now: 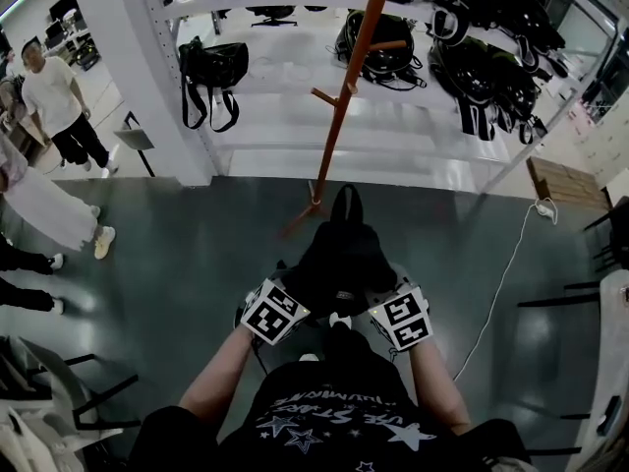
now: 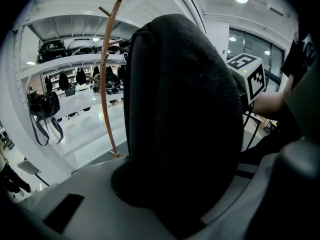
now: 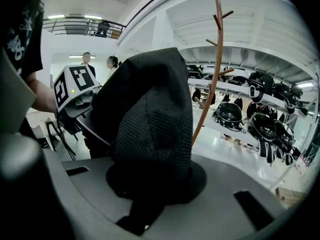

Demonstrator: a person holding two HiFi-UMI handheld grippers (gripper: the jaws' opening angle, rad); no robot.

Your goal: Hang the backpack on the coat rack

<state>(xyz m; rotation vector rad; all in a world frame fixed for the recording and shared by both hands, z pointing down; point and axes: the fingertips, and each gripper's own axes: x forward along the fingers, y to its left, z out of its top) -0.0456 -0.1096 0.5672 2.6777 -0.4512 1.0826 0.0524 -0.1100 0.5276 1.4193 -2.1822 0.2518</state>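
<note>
A black backpack (image 1: 339,259) hangs in front of me, carried between both grippers above the dark floor. My left gripper (image 1: 298,293) is shut on a padded black shoulder strap (image 2: 180,109) that fills its jaws. My right gripper (image 1: 381,298) is shut on a black mesh strap (image 3: 150,134) of the same backpack. The orange-brown coat rack (image 1: 339,116) stands just beyond the backpack, its pegs bare; it also shows as a thin pole (image 2: 105,84) in the left gripper view and as a pegged pole (image 3: 210,84) in the right gripper view.
White shelving (image 1: 295,141) behind the rack holds several black backpacks (image 1: 388,47); one bag (image 1: 211,77) hangs at its left. People (image 1: 54,96) stand at the far left. A white cable (image 1: 501,283) runs across the floor at right. Dark chairs (image 1: 590,293) stand at the right edge.
</note>
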